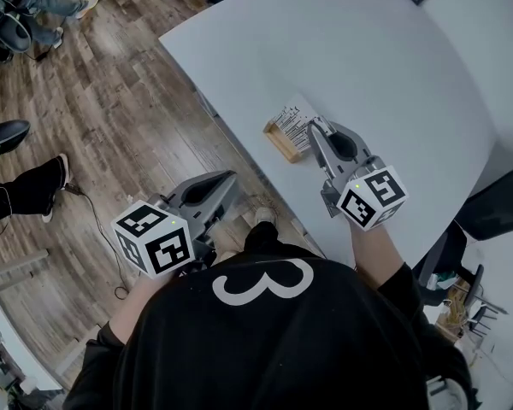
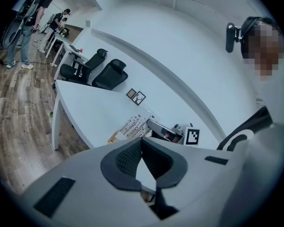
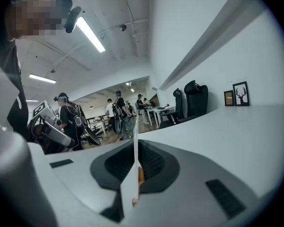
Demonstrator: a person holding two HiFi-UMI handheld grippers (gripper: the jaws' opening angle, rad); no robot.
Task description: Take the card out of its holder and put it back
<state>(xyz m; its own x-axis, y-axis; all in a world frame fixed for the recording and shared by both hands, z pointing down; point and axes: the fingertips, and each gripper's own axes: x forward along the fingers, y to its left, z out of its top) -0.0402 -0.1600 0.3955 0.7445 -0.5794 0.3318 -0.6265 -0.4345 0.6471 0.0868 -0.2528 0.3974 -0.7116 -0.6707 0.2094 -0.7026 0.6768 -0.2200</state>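
Jaws of your right gripper [image 3: 135, 148] are pressed together on the white card [image 3: 134, 129], seen edge-on. The card stands at the wooden holder [image 1: 281, 140], close to the near left edge of the table [image 1: 393, 84]. Whether it is out of the slot, I cannot tell. This seems the gripping step; next you should move it straight along the slot, without twisting. Your left gripper [image 1: 225, 184] hangs off the table, jaws together, empty.
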